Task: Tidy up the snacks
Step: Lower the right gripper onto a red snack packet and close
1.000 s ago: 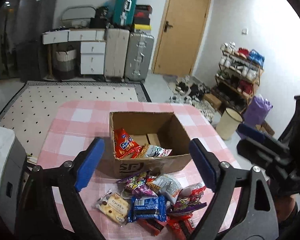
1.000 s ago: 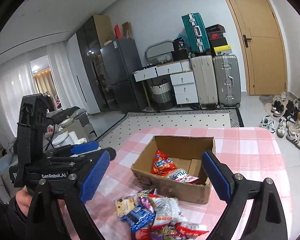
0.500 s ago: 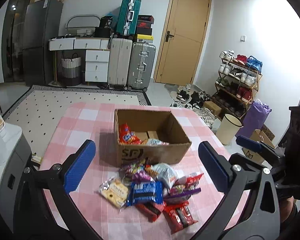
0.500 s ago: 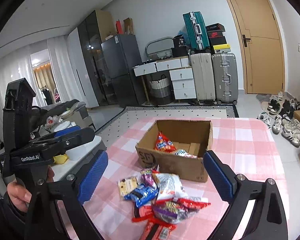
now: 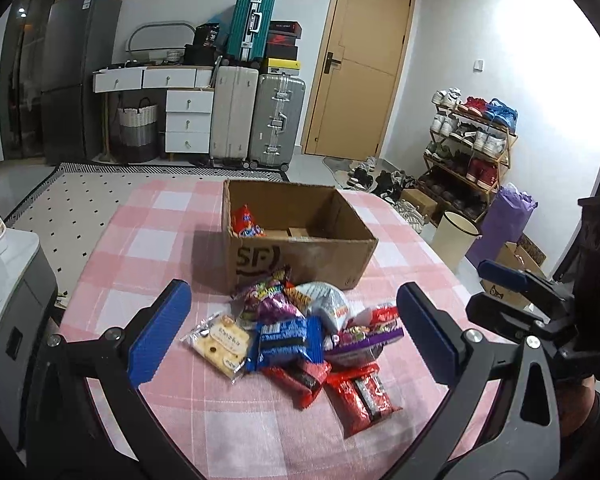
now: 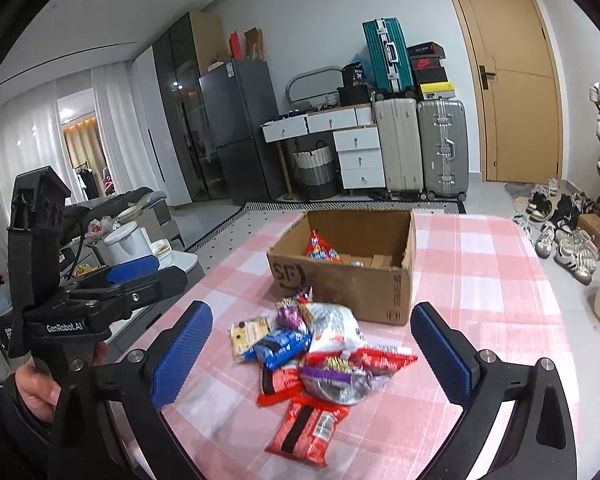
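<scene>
Both my claws have drawn back from the cardboard box (image 5: 296, 236): my left claw (image 5: 292, 332) and right claw (image 6: 312, 352) gape wide, holding nothing. The snack pile (image 5: 300, 332) lies on the counter (image 5: 140, 248) just near of the box, awaiting the next pick.

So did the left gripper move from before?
Yes. The left gripper backed away from the cardboard box; its fingers now frame the snack pile.
</scene>
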A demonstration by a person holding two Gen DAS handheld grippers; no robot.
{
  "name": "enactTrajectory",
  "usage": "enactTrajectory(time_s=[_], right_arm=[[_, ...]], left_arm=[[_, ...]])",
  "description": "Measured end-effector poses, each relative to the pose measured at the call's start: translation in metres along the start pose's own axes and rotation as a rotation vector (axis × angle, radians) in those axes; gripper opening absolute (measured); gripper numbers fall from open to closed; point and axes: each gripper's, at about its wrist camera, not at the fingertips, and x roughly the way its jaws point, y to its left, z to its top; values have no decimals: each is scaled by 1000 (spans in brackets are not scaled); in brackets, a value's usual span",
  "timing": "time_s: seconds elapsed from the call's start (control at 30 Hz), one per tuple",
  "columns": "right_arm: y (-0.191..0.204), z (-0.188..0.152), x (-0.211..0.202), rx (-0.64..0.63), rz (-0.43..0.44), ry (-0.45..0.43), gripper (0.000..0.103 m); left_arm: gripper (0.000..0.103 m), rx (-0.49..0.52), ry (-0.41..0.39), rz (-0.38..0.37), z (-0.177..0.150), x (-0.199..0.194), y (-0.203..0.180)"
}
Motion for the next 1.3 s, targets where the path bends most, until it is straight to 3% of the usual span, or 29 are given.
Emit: enactTrajectory(time_s=[0.13, 0.67, 0.93, 1.1, 1.3], right_arm=[[-11, -11, 6, 72, 46, 28, 101], [-15, -48, 33, 93, 61, 117, 101], [-1, -73, 57, 40, 88, 222, 101], [0, -86, 75, 51, 55, 290, 100], [2, -99, 97, 47, 36, 360, 88]], left_arm=[[102, -1, 16, -4, -9, 8, 1], [102, -24, 59, -15, -31, 38, 4], [102, -63, 72, -15, -39, 45, 18], [102, -77, 78, -10, -43, 47, 26], [102, -101, 89, -1, -48, 53, 35]])
